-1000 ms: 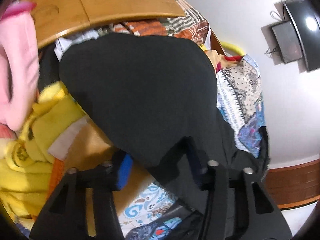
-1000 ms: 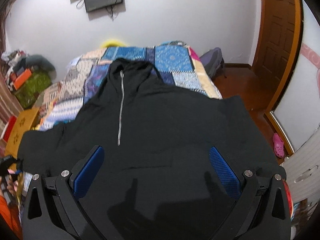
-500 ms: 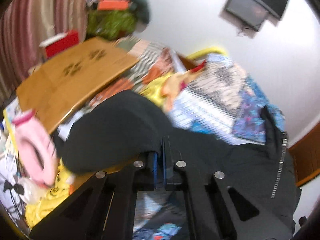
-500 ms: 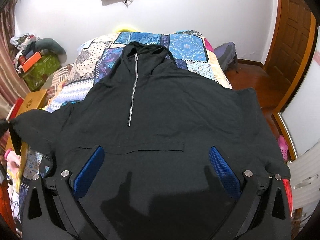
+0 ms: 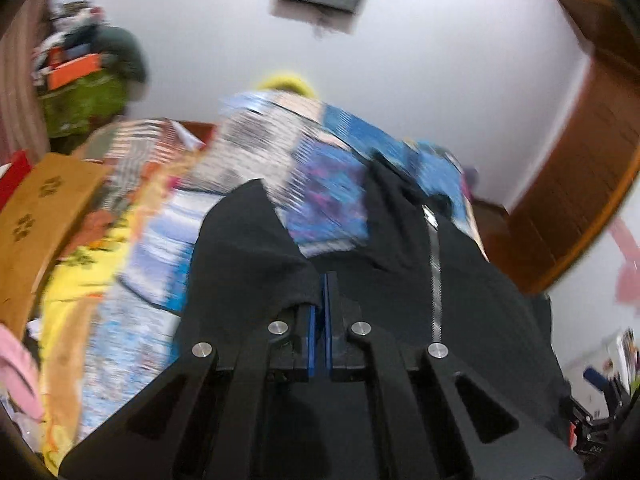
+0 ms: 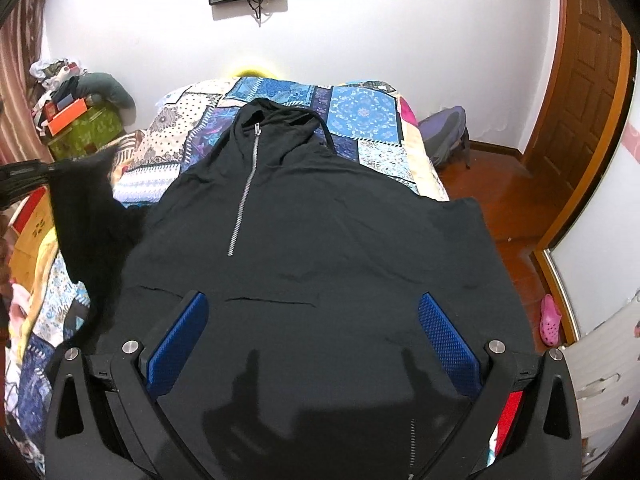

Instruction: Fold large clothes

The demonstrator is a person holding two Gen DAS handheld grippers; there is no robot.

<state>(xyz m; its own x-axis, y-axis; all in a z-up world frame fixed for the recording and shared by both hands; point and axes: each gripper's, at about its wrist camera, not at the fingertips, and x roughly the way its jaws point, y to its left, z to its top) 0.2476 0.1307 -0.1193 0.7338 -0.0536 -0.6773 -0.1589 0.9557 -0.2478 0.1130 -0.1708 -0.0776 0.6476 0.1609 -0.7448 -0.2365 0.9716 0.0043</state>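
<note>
A large black zip hoodie (image 6: 320, 232) lies front-up on the patchwork bed (image 6: 360, 116), hood toward the far wall. My left gripper (image 5: 323, 280) is shut on the hoodie's left sleeve (image 5: 248, 248) and holds it lifted above the bed; the raised sleeve also shows in the right wrist view (image 6: 84, 216), with the left gripper at the left edge (image 6: 48, 169). My right gripper (image 6: 312, 328) is open and empty, hovering over the hoodie's lower front near the pocket seam. The right sleeve (image 6: 460, 232) lies flat.
A wooden lap table (image 5: 36, 216) and yellow and pink clothes (image 5: 76, 280) lie left of the bed. A green box with clutter (image 6: 80, 128) stands at the back left. A backpack (image 6: 444, 136), wooden door (image 6: 576, 112) and pink shoe (image 6: 550, 318) are on the right.
My left gripper closed on the sleeve and lifted it up and in toward the hoodie's body. The right gripper stayed open and drew back a little, showing more of the hoodie.
</note>
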